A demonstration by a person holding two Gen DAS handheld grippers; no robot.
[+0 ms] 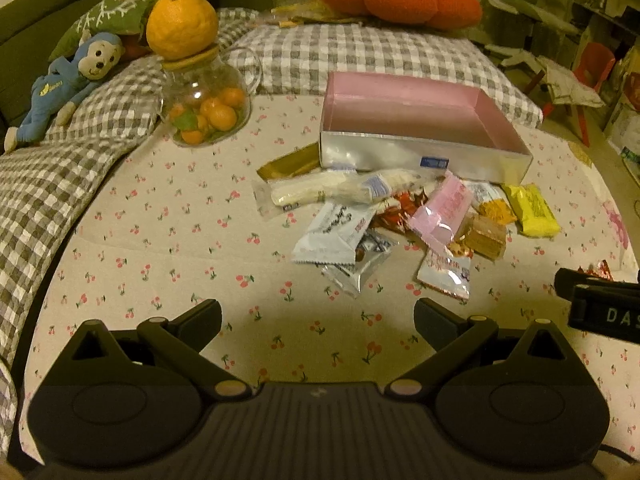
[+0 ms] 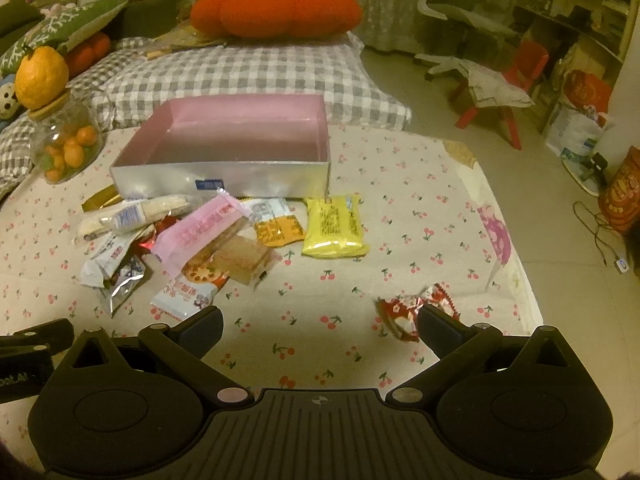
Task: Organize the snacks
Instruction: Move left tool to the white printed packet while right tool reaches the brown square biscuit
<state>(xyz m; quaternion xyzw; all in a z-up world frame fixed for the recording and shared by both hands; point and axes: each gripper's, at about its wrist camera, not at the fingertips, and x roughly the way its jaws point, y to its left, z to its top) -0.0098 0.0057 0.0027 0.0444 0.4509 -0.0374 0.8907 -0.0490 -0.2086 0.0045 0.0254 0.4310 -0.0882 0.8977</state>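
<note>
The red-and-white snack packet lies alone on the cherry-print cloth, touching the right finger of the right hand-held gripper, off to its right; that gripper is nearer. Both gripper jaws stand apart and empty, as on the left hand-held gripper. One empty pink box sits far; roughly a dozen snacks heap before it.

gold packet half hidden behind box
</note>
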